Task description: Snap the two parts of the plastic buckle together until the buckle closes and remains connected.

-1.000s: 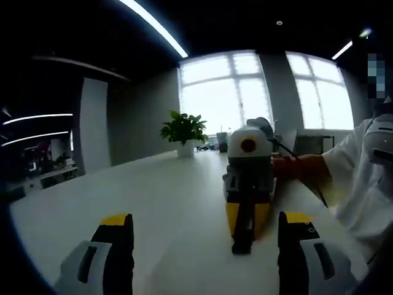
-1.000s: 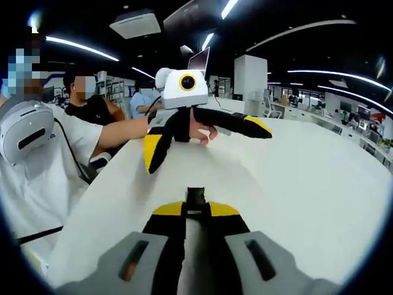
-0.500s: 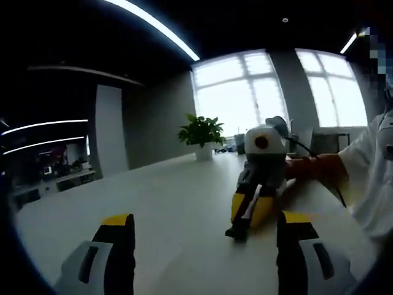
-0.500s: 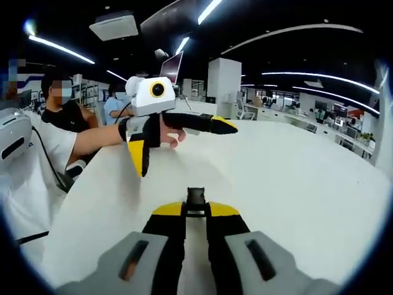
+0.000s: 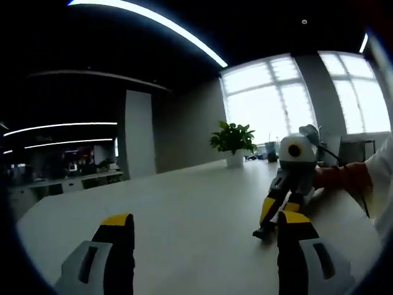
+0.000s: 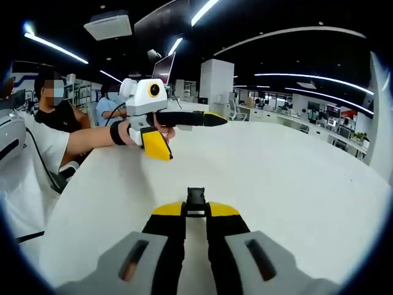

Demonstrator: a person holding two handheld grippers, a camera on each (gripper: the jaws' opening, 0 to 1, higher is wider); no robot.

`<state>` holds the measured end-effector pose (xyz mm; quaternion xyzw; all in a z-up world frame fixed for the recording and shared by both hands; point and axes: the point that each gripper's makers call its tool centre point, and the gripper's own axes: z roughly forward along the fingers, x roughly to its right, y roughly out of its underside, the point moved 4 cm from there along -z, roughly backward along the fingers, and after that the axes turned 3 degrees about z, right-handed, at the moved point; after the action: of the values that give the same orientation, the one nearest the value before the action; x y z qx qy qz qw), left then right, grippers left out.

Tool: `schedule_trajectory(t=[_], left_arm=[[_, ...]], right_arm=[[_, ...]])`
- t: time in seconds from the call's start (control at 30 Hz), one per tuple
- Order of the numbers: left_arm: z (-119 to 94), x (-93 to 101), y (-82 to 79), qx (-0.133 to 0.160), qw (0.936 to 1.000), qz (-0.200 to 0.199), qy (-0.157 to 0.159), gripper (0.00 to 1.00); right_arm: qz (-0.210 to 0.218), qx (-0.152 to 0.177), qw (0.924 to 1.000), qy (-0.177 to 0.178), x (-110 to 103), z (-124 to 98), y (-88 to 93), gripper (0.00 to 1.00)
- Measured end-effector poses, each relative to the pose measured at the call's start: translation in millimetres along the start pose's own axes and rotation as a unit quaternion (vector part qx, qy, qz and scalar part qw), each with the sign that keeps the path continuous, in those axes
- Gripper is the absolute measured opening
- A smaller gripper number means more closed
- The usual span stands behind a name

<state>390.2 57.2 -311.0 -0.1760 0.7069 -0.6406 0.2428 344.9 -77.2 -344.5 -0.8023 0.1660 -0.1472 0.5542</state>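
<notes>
My right gripper (image 6: pixel 196 209) is shut on a small black buckle part (image 6: pixel 196 198) that sticks out past its yellow tips, above the white table (image 6: pixel 288 184). In the left gripper view that same gripper (image 5: pixel 284 193) shows at the right, tilted down, with the black part (image 5: pixel 263 232) at its tip near the tabletop. My left gripper (image 5: pixel 204 224) is open, jaws far apart, with nothing between them. In the right gripper view the left gripper (image 6: pixel 187 135) hangs at the upper left in a person's hand, its two fingers spread wide.
The white table (image 5: pixel 184 203) stretches far ahead. A potted plant (image 5: pixel 233 138) stands at its far end by bright windows. A person's white sleeve (image 5: pixel 384 178) lies at the right. Seated people (image 6: pixel 58 110) and a monitor (image 6: pixel 164 67) are behind the left gripper.
The left gripper view has swung left, so the right gripper now sits smaller and further right. In the right gripper view the left gripper has rolled, still open. The right gripper stays shut on the part.
</notes>
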Motion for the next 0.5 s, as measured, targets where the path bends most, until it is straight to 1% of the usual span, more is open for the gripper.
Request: schedule_trajectory(t=[0.17,0.2,0.27,0.37,0.5], left_arm=[[0.1,-6.1,4.3,-0.012,0.9998,-0.007,-0.018,0.98],[-0.5,-7.1,4.2,-0.013,0.9997,-0.008,-0.018,0.98],[-2.0,-9.2,0.1,-0.003,0.9997,-0.018,-0.019,0.98],[-1.0,-6.8,1.0,-0.002,0.9996,-0.023,-0.015,0.99],[0.1,-6.5,2.5,-0.007,0.9997,-0.014,-0.017,0.98]], right_arm=[[-0.002,0.0,1.0,0.0,2.6,0.0,-0.8,0.11],[-0.001,-0.002,1.0,-0.002,2.7,0.2,-0.6,0.11],[-0.002,-0.003,1.0,-0.004,3.1,0.7,-1.0,0.11],[-0.002,-0.001,1.0,-0.004,2.8,0.7,-1.7,0.11],[-0.003,-0.001,1.0,-0.002,3.3,0.2,-2.2,0.11]])
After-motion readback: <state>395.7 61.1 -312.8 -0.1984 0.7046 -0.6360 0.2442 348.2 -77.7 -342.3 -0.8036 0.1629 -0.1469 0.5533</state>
